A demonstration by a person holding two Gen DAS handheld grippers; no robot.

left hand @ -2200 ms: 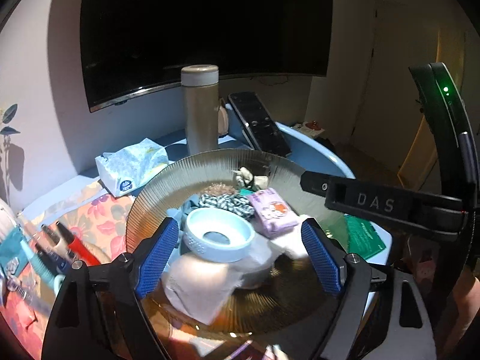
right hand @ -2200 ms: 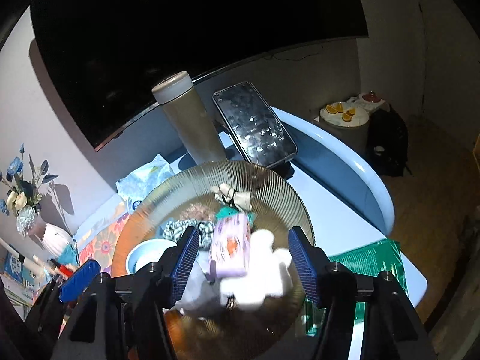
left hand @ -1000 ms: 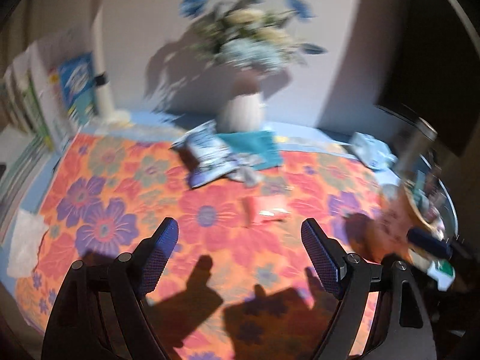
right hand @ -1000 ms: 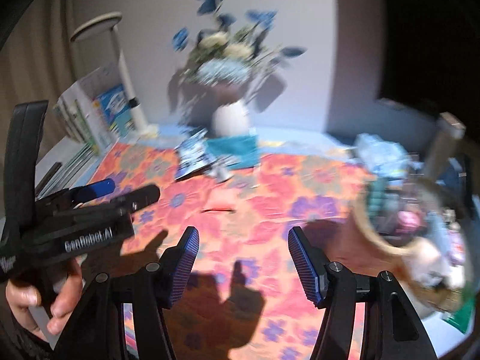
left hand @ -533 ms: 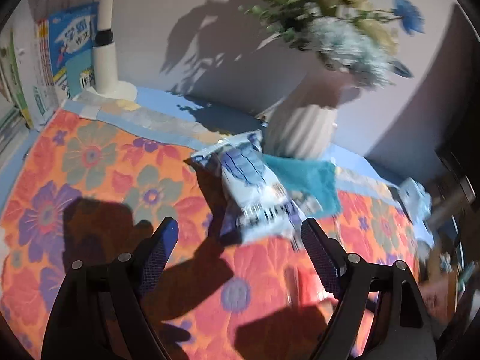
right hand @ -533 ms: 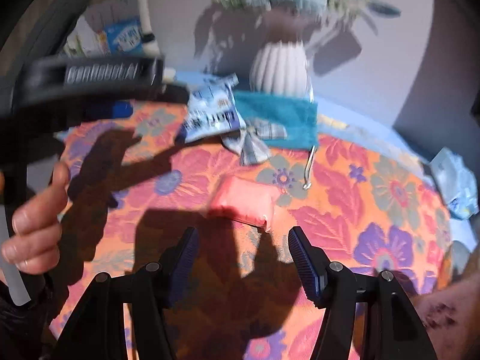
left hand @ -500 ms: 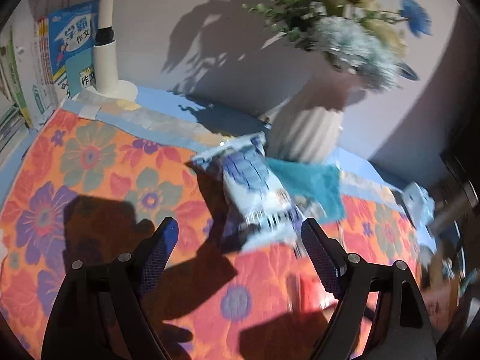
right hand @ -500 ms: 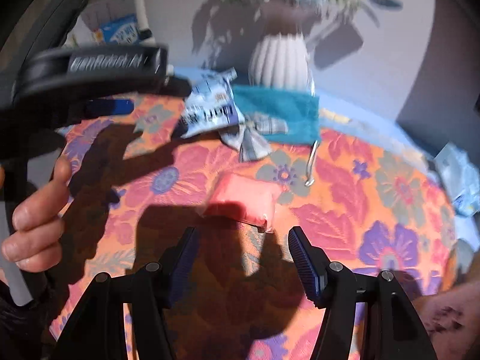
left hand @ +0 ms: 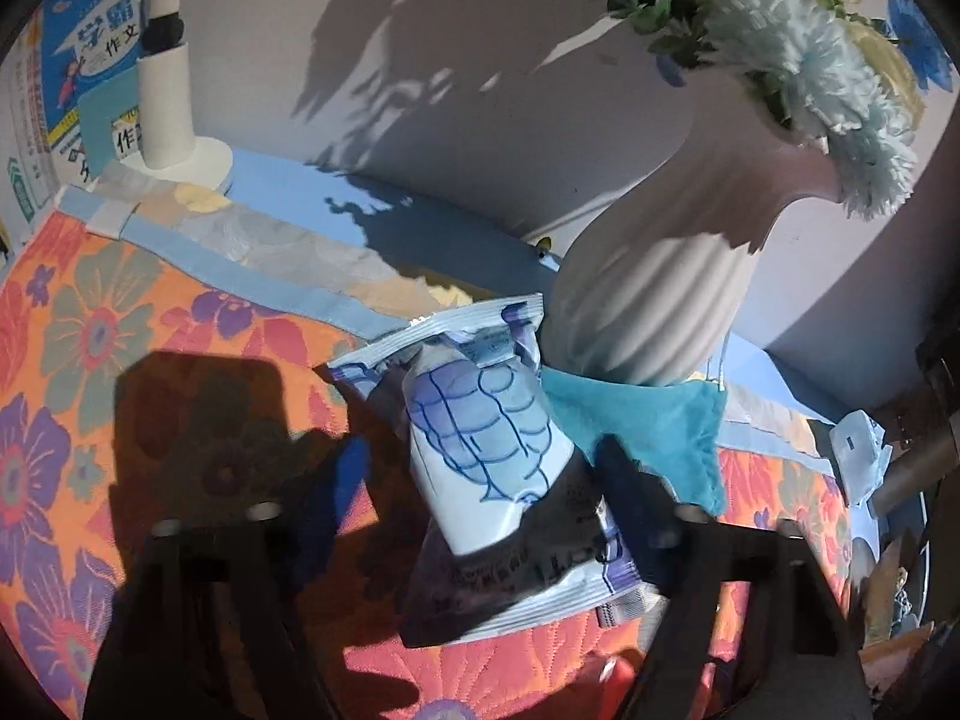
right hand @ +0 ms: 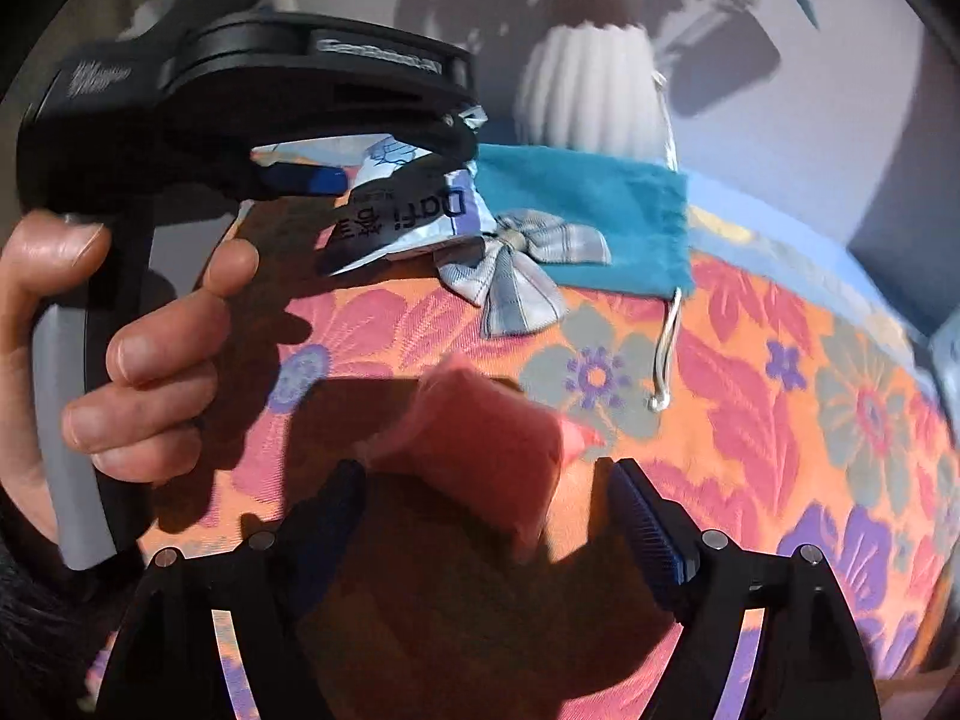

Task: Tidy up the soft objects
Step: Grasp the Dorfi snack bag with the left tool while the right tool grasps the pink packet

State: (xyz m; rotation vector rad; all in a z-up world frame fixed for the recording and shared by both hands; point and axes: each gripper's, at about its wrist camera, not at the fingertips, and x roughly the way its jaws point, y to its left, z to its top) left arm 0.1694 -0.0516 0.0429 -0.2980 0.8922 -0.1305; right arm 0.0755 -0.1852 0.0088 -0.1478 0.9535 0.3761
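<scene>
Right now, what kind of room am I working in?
Probably a home desk or living-room table: an orange floral quilted cloth covers it, a ribbed white vase of artificial flowers stands against the wall, and children's schoolbooks lean beside a white lamp base.

blue-white packet (left hand: 492, 480): crinkled, flat on floral cloth, touching teal pouch | teal pouch (right hand: 588, 210): flat, against vase foot, drawstring trailing | plaid bow (right hand: 516, 276): on pouch's front edge | pink soft pack (right hand: 480, 444): puffy, tilted, lying apart, nearer camera
</scene>
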